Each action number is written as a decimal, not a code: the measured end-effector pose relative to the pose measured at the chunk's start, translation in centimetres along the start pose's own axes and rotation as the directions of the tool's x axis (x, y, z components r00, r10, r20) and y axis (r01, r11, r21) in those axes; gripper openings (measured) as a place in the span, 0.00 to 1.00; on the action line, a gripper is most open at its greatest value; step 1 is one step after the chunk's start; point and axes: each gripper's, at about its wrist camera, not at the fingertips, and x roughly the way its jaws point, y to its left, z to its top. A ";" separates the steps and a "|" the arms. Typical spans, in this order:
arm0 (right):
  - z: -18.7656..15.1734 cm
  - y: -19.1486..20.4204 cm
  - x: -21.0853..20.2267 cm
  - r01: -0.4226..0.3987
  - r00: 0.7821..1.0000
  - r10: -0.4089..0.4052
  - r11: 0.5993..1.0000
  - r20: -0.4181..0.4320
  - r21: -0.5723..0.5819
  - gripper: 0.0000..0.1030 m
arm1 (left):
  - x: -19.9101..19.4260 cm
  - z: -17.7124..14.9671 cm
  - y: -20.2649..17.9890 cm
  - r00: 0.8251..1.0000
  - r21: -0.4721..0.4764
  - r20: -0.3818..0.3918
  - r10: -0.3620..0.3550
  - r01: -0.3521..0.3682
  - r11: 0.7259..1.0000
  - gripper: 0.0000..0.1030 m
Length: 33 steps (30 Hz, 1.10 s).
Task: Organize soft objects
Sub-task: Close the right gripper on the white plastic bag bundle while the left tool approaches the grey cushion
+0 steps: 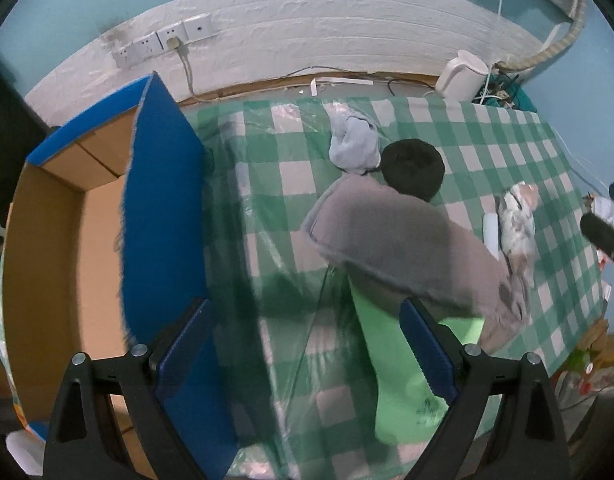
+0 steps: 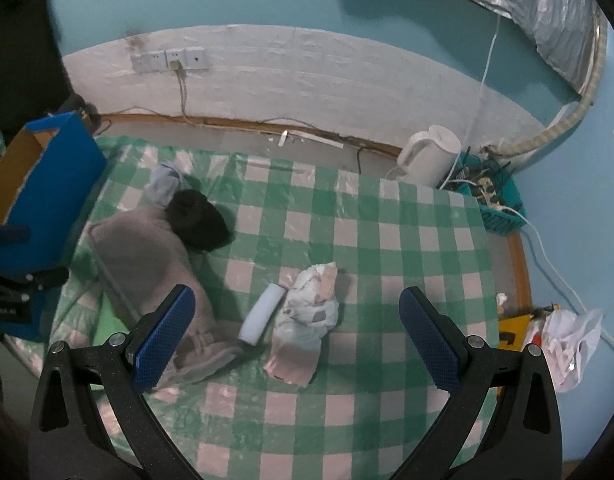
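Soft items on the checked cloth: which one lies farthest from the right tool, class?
The pale blue cloth bundle, at the far left beside the black hat; the grey garment and patterned bundle lie nearer.

You have a green-and-white checked tablecloth [image 2: 387, 240] under a glossy, wrinkled clear plastic film. On it lie a matt, fuzzy grey-brown cloth [image 1: 399, 240], a soft black knitted piece [image 1: 413, 168] and a pale blue fabric bundle [image 1: 353, 144]. The box [image 1: 67, 264] is plain brown cardboard inside, blue outside. Your gripper fingers [image 2: 163, 340] carry textured blue rubbery pads on matt black plastic.
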 end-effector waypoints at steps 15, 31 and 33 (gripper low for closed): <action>-1.7 -3.3 6.2 -0.003 0.991 0.020 0.992 -0.129 0.128 0.98 | 4.1 2.5 -0.9 0.996 -0.051 -0.081 -0.024 0.020 0.999 0.92; -2.9 -2.7 10.8 -0.034 0.974 0.062 0.991 -0.219 0.129 0.82 | 7.1 4.2 -0.5 0.990 -0.105 -0.131 -0.058 0.045 0.994 0.92; -3.0 -2.6 11.3 -0.034 0.970 0.063 0.992 -0.236 0.125 0.77 | 7.3 4.4 -0.3 0.988 -0.118 -0.134 -0.075 0.059 0.991 0.92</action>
